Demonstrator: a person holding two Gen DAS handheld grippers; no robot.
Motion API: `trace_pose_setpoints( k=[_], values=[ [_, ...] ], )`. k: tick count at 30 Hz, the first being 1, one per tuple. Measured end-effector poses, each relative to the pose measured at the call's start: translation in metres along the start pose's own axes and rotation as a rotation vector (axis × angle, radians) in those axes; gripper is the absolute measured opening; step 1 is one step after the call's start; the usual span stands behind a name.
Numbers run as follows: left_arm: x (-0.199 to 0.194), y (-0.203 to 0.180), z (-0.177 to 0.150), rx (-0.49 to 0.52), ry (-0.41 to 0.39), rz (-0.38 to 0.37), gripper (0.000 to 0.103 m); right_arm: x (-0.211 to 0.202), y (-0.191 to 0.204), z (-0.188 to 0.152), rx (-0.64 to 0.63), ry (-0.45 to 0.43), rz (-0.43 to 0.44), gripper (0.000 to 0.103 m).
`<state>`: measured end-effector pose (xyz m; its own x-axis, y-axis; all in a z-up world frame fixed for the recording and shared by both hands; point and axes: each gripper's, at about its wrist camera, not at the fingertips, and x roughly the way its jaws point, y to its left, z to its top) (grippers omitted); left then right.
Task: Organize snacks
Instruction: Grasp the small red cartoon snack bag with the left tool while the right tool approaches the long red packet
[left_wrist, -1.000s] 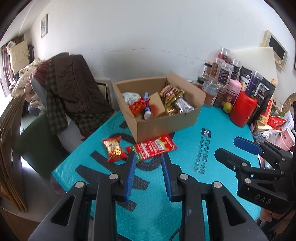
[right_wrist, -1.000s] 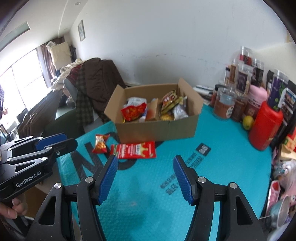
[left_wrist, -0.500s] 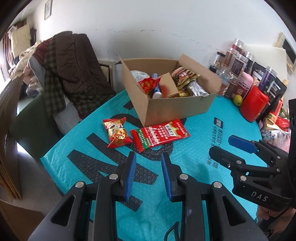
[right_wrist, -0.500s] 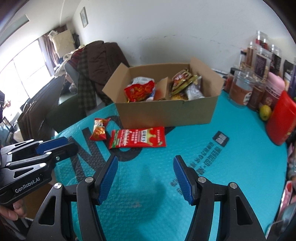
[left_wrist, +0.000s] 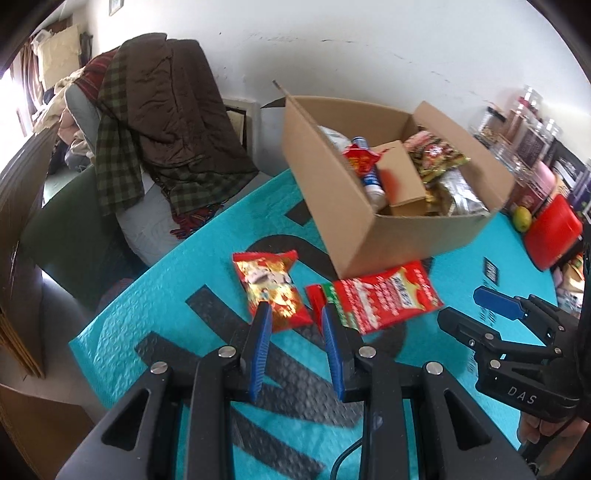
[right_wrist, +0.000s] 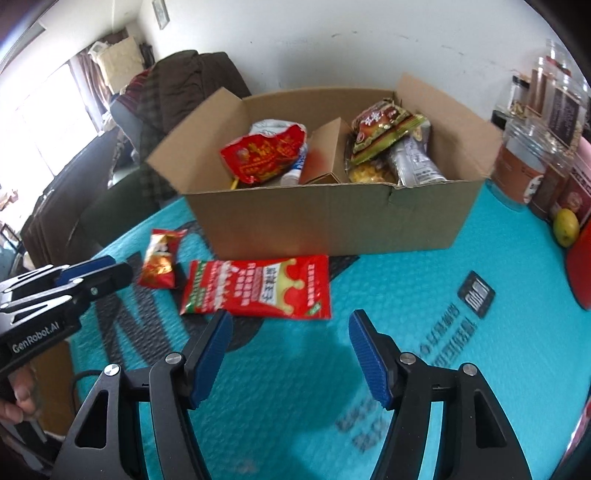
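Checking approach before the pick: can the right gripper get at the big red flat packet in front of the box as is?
Probably yes. The big red packet lies flat on the teal mat, just ahead of the right gripper, whose jaws stand open and empty. Nothing sits between them; the cardboard box is behind.

Two snack packets (right_wrist: 258, 288) (right_wrist: 160, 258) on the table, one open cardboard box (right_wrist: 332, 218), one lime (right_wrist: 566, 226).

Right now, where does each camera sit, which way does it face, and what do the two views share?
Left wrist: on the left gripper, looking down at the small snack packet; right gripper at right.
Right wrist: on the right gripper, jaws just opening, empty, facing the large red packet; left gripper at left.
Shared: both packets, cardboard box, teal mat.
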<state>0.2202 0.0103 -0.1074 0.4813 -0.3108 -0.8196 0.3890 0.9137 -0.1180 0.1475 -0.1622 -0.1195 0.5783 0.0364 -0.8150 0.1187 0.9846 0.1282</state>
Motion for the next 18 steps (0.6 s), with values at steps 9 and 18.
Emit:
trace_pose_setpoints(
  k=[9,18],
  values=[
    [0.032,0.011,0.01,-0.035,0.046,0.01,0.028,0.033,-0.017,0.01,0.019,0.031,0.011,0.059],
    [0.046,0.01,0.014,-0.018,0.054,0.033,0.029,0.042,-0.019,0.007,-0.003,0.035,0.024,0.043]
  ],
)
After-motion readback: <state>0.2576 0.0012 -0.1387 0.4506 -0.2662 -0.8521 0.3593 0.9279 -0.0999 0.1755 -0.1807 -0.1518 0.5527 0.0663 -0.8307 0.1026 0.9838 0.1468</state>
